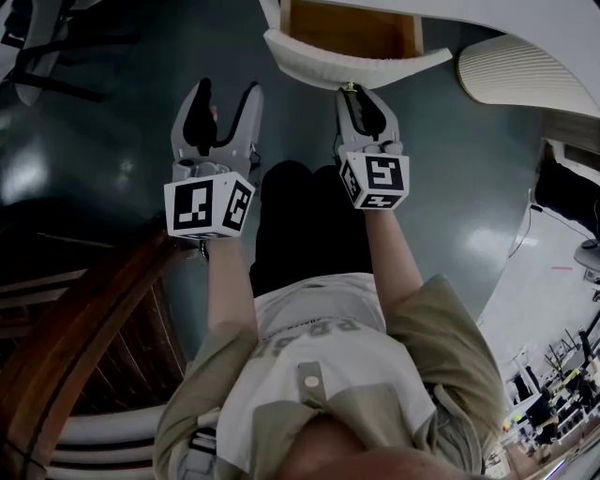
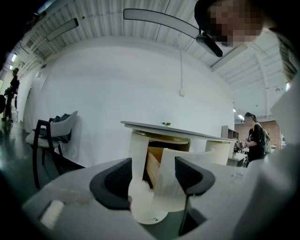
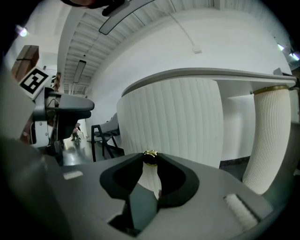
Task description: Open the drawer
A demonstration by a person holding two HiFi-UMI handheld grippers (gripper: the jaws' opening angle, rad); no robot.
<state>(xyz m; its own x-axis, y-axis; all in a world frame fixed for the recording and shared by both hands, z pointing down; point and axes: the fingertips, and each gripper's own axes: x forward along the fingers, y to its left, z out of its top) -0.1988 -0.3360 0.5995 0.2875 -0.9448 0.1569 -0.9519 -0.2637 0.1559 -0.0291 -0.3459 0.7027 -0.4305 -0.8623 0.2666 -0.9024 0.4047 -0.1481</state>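
Arms: your 2 forearms (image 1: 230, 291) reach forward side by side, near parallel. Both tools point a little below level toward the desk (image 1: 525, 23).

Right tool (image 1: 353, 94): jaws closed on the knob (image 3: 150, 158) of the drawer (image 1: 356, 58). The knob is small and round, with a brass-coloured rim and a dark centre.

Left tool (image 1: 226, 96): jaws apart, nothing between the pads. You hold it just beside the right tool, clear of the drawer.

Drawer: pulled out from under the desk top, directly ahead of your right tool. Its front is white, curved and vertically ribbed; the inside is plain light wood.

Desk: smooth white top on a ribbed white column leg (image 3: 272, 136).

Floor (image 1: 112, 141): dark, glossy.
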